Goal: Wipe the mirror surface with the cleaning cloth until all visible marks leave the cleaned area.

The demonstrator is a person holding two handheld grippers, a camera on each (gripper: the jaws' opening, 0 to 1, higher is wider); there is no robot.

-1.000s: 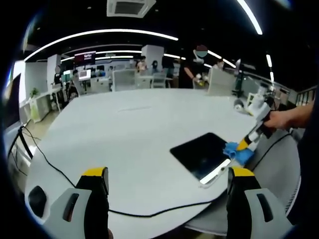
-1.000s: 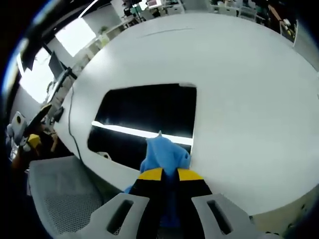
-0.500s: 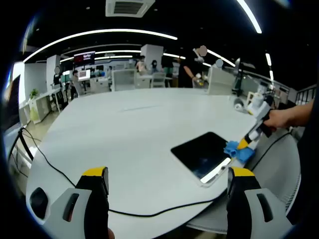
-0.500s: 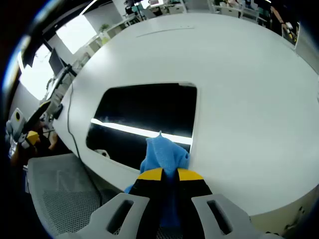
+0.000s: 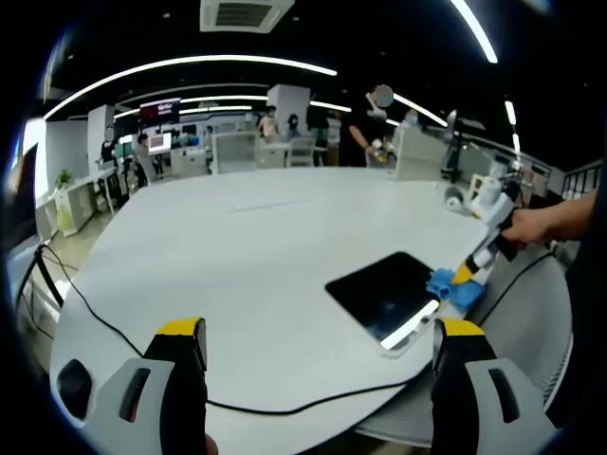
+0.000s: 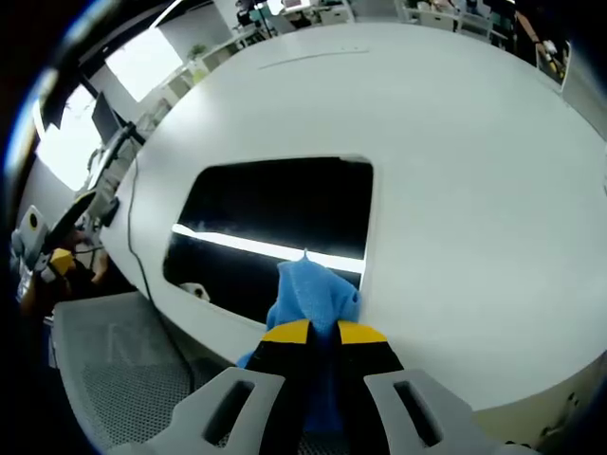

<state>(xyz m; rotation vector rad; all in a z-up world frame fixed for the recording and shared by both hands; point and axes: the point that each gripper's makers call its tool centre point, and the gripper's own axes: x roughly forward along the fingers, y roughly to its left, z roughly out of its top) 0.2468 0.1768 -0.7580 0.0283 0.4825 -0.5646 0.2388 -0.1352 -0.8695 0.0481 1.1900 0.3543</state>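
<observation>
Your right gripper (image 6: 322,332) is clamped on the blue cleaning cloth (image 6: 311,296), its yellow-tipped jaws pinched together with the fabric bunched between them and spilling out ahead. In the right gripper view the cloth's front edge lies on the mirror (image 6: 275,223), at the corner of the glass nearest you, just over the bright reflected strip of ceiling light. The mirror is a dark rectangular pane with rounded corners, lying flat on the white table (image 6: 455,190) close to the table's near edge. I cannot tell from these pictures whether any marks are on the glass.

Your left gripper (image 5: 318,332) is spread wide and carries nothing; its two yellow-tipped jaws stand well apart at the bottom of the left gripper view, above the table edge. From there you see the mirror (image 5: 384,294) over toward the table's far rim, the cloth (image 5: 450,287) at its corner, and the right gripper (image 5: 469,275) held in your hand (image 5: 531,226) just beyond the mirror. A black cable (image 5: 123,332) trails across the table edge near the left jaw. A grey mesh chair (image 6: 123,379) sits beside the table, below the mirror's edge.
</observation>
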